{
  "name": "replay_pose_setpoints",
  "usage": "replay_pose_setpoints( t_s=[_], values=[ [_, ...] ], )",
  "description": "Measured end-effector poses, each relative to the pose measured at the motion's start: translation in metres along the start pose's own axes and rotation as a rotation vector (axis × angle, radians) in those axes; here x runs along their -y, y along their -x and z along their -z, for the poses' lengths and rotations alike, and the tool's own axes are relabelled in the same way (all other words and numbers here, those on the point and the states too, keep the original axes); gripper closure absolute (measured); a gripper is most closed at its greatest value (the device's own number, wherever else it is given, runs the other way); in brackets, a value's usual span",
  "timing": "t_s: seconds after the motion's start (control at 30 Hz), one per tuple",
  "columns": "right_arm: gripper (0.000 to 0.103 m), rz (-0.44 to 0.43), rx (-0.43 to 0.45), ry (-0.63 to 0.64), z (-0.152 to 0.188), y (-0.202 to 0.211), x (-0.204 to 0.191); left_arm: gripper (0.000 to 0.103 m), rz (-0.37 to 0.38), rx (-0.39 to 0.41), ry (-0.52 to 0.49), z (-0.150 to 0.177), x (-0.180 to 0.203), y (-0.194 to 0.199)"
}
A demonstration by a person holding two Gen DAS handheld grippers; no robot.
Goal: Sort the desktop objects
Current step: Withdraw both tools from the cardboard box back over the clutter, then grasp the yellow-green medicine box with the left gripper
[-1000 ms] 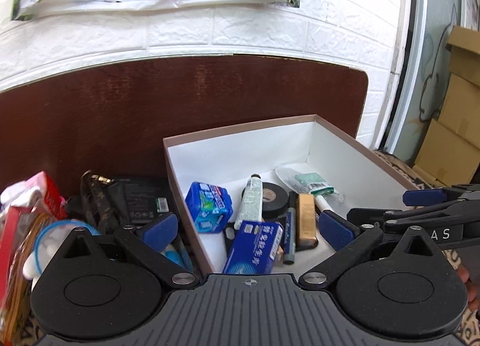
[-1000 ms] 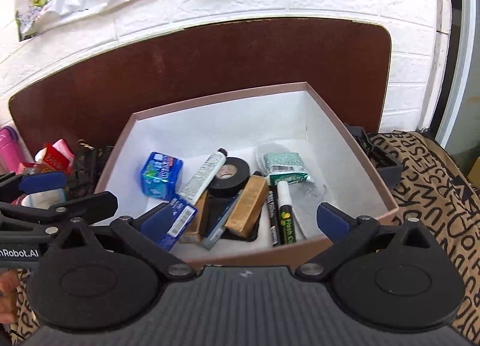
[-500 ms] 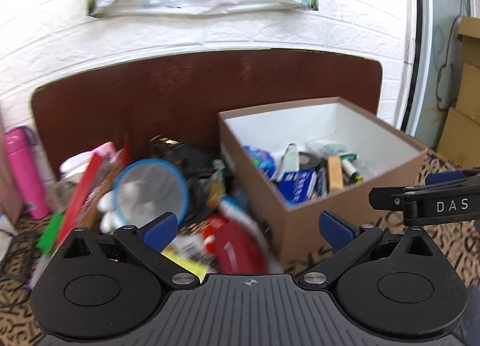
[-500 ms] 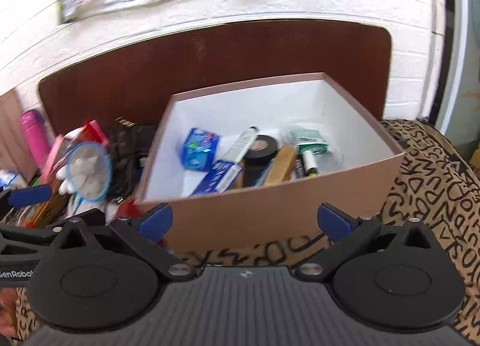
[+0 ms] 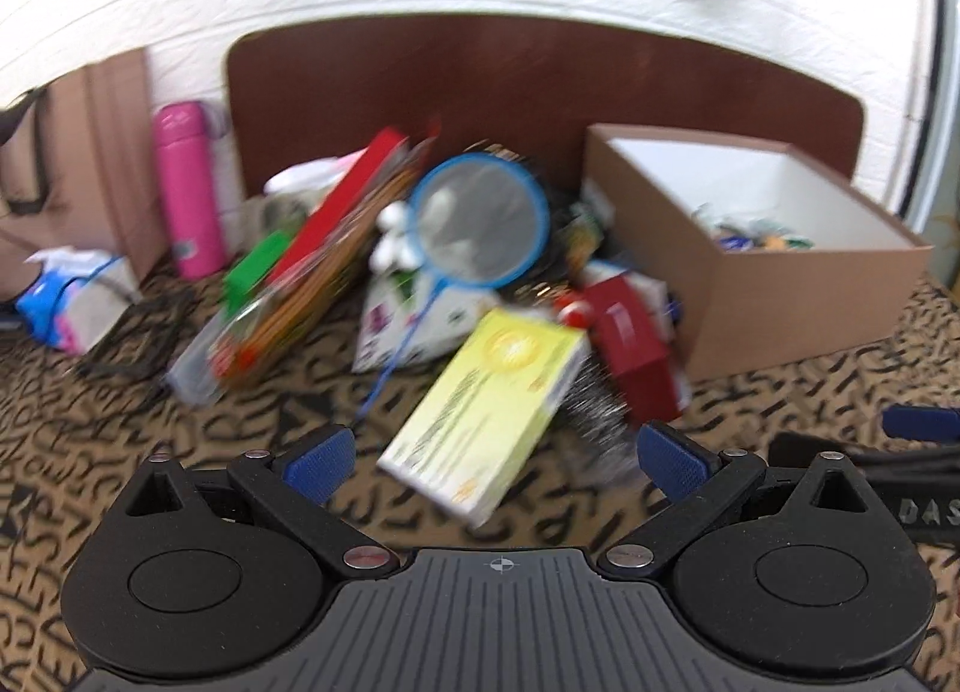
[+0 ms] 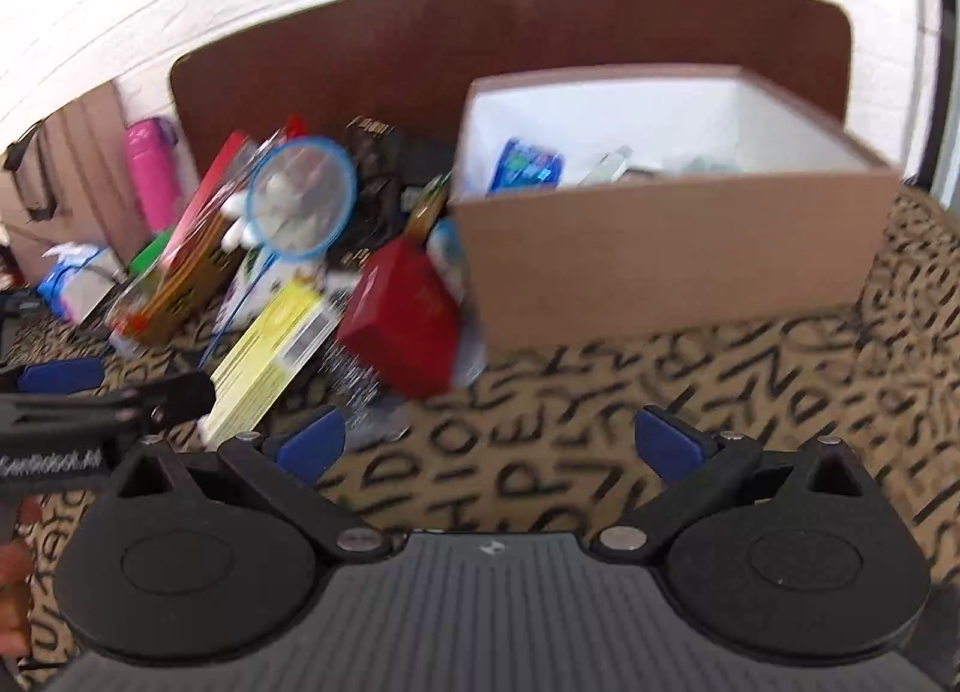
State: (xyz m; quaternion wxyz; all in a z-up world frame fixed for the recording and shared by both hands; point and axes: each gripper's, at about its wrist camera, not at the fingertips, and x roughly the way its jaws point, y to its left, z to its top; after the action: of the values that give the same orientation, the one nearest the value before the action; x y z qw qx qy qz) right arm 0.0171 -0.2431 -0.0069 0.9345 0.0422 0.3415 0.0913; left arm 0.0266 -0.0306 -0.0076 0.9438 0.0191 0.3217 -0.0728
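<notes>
patterned cloth bears box, clutter.

I see a brown cardboard box with a white inside. Left of the box lie a red carton, a pale yellow packet and a blue-rimmed round net. Far left of the box stands a pink bottle. Under the box, the cloth is tan with black letters. My fingertips are blue.
</notes>
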Motion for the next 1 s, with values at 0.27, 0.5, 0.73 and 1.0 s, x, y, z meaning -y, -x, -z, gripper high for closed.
replay_pose_setpoints(
  t_s=[0.27,0.5,0.73,1.0],
  values=[
    [0.001,-0.016,-0.039,0.055,0.024,-0.008,-0.029,0.0,-0.039,-0.058,0.041,0.021,-0.02,-0.006],
    [0.001,-0.055,-0.049,0.078,0.032,-0.017,-0.042,0.0,0.01,-0.054,0.056,0.032,-0.041,-0.011],
    [0.001,-0.115,-0.075,0.128,0.034,-0.037,-0.066,0.0,0.127,-0.031,0.051,0.015,-0.057,-0.023],
    [0.003,-0.165,-0.048,0.243,0.035,-0.056,-0.101,0.005,0.27,-0.085,-0.074,-0.005,-0.056,-0.062]
  ],
)
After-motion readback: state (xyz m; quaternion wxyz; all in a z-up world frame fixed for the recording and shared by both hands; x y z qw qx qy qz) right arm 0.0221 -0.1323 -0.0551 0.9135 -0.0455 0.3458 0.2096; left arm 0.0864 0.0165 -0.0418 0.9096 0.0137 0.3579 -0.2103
